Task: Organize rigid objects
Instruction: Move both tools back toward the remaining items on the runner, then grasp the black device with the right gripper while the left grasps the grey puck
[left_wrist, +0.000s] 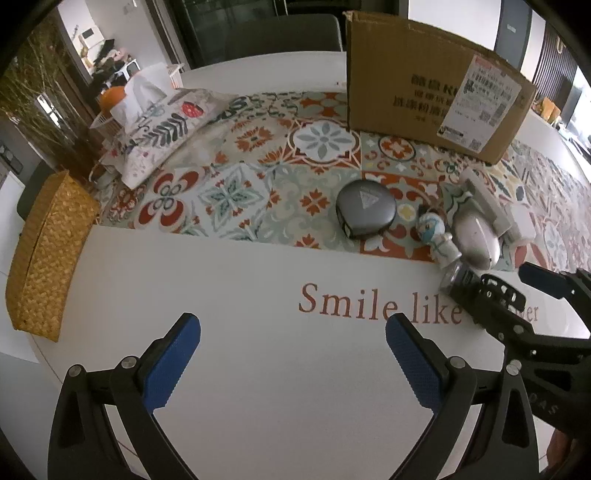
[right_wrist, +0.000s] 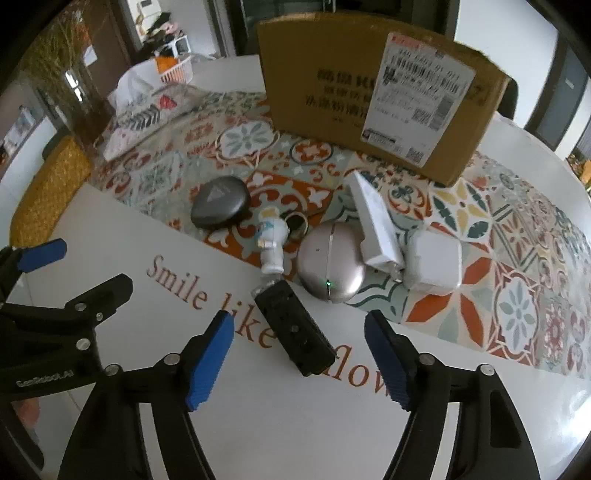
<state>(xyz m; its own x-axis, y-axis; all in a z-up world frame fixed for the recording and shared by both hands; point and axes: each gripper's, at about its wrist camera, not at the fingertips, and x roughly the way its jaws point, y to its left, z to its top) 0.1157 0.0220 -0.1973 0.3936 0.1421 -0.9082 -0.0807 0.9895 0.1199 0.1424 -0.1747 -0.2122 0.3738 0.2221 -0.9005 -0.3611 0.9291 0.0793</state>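
Both grippers, left (left_wrist: 291, 354) and right (right_wrist: 299, 356), hover with fingers released over bare white bench (left_wrist: 258, 369), the black rectangular device (right_wrist: 295, 332) lying between the right fingers, untouched

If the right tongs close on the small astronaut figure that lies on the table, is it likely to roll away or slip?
The astronaut figure looks like hard, glossy plastic, so it may slip between the pads. It lies on its side with a rounded body, so a push could roll it toward the silver round case beside it. It seems small and probably light. The right tongs stand open, apart from it.
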